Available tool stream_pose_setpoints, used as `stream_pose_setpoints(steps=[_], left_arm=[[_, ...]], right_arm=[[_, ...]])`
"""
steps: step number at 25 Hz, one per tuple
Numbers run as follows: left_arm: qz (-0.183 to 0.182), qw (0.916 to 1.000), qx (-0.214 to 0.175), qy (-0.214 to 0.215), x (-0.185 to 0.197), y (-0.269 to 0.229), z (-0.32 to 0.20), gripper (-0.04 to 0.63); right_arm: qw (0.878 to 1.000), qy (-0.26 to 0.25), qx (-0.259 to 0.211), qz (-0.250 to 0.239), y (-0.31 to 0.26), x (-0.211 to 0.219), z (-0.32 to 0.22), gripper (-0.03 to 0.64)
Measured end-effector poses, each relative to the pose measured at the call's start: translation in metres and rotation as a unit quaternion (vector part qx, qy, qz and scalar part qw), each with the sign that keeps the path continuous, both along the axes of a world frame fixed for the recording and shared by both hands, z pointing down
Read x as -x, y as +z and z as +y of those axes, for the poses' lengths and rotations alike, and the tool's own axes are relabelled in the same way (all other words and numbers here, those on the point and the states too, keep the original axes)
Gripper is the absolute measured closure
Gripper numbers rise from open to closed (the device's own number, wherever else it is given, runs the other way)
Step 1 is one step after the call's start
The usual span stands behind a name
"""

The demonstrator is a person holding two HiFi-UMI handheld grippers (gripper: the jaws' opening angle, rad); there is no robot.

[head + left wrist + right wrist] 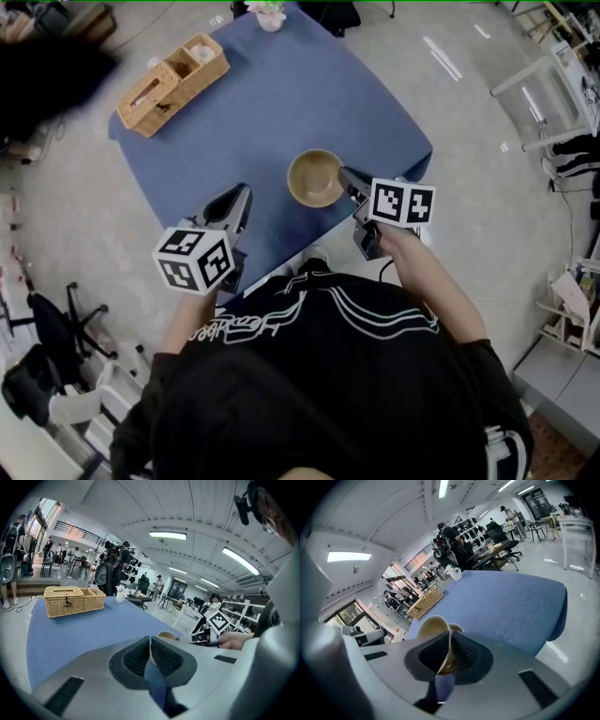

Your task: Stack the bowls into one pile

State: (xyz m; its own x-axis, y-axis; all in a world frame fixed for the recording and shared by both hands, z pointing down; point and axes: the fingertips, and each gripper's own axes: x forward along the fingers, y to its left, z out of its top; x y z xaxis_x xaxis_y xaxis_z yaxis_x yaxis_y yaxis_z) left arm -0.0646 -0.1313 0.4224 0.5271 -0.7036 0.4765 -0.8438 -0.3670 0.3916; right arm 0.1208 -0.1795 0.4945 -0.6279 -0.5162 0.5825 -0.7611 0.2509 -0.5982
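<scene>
Jaws of the right gripper (pixel 449 644) are pressing together on the thin wall of a tan, round, smooth-glazed bowl (pixel 314 178), one ribbed black pad inside the rim and the other outside it. The bowl is sitting over the near part of a square table covered in blue cloth (pixel 281 94), close to the front edge, with the gripper reaching in from its right side. Whether the bowl is resting on the cloth or hanging just above it cannot be told, nor whether a second bowl is nested inside it.

The left gripper (pixel 149 641) is hovering over the near left part of the table, apart from the bowl and pointing toward it. Its two pads are closing against each other with nothing between them; only blue cloth and the far bowl are showing past them.

A rectangular woven wicker basket (pixel 173 82) is standing at the far left corner of the table, and a small white vase holding flowers (pixel 270 14) is standing at the far edge.
</scene>
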Motion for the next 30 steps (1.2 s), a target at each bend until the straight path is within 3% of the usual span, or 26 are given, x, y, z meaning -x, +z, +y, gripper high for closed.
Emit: stream_pose_setpoints(steps=[11,14,22,30], left_arm=[[0.001,0.9995,-0.022,-0.021,-0.016,-0.007,0.008,0.565],[0.002,0.9994,-0.024,-0.026,-0.016,-0.006,0.011,0.565],[0.010,0.9991,-0.021,-0.036,-0.017,0.001,0.017,0.565],[0.015,0.9991,-0.034,-0.019,-0.033,-0.014,0.017,0.565]], right_arm=[[0.997,-0.060,-0.021,0.038,0.014,0.000,-0.001,0.569],[0.994,-0.090,-0.041,0.052,0.014,0.002,0.001,0.525],[0.972,-0.175,-0.120,0.100,0.007,0.006,0.009,0.371],[0.943,-0.193,-0.253,0.095,-0.060,-0.001,0.000,0.364]])
